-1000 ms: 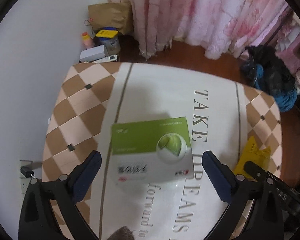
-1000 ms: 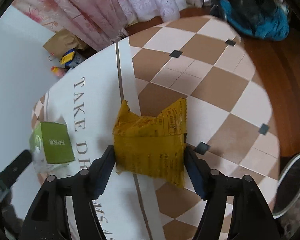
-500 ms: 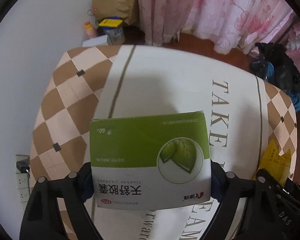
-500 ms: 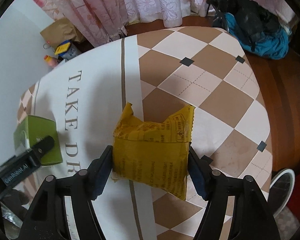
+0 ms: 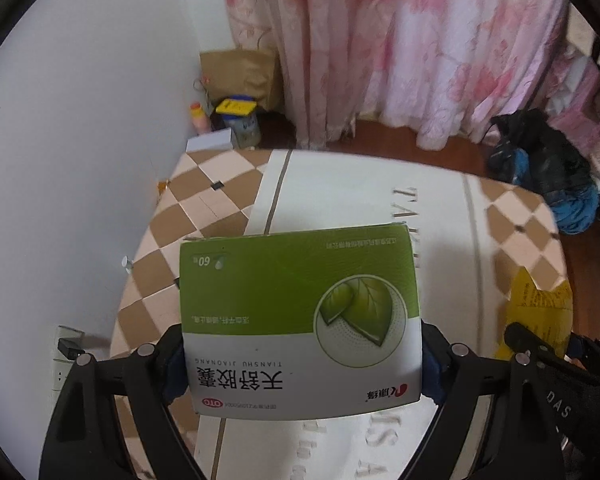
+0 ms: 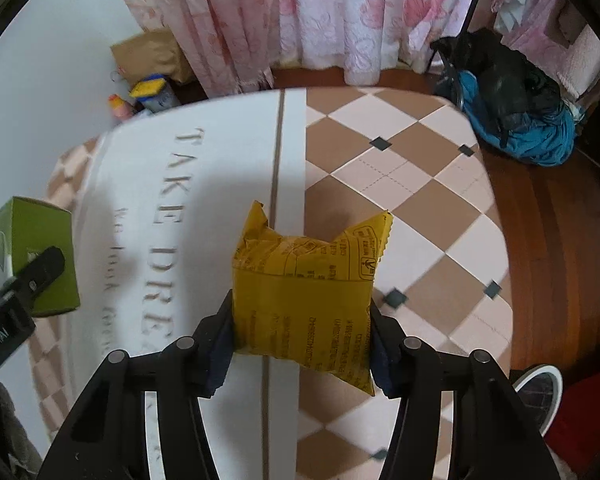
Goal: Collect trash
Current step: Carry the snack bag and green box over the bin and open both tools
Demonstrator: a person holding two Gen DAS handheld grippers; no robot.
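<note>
Soft, even indoor light, faint shadows on the tablecloth (image 6: 220, 168), slight motion blur, heavy fisheye bending with dark corners.

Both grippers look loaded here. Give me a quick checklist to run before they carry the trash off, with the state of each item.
1. Left gripper shut on the green box: ok, fingers press both sides.
2. Right gripper shut on the yellow packet: ok, clamped at both edges.
3. Box clear of the table: ok, it appears lifted above the cloth.
4. Packet clear of the table: ok, shadow falls beneath it.
5. Grippers apart from each other: ok, a gap shows between them.
6. Bin or bag for the trash in sight: cannot tell, no clear trash container shows.
</note>
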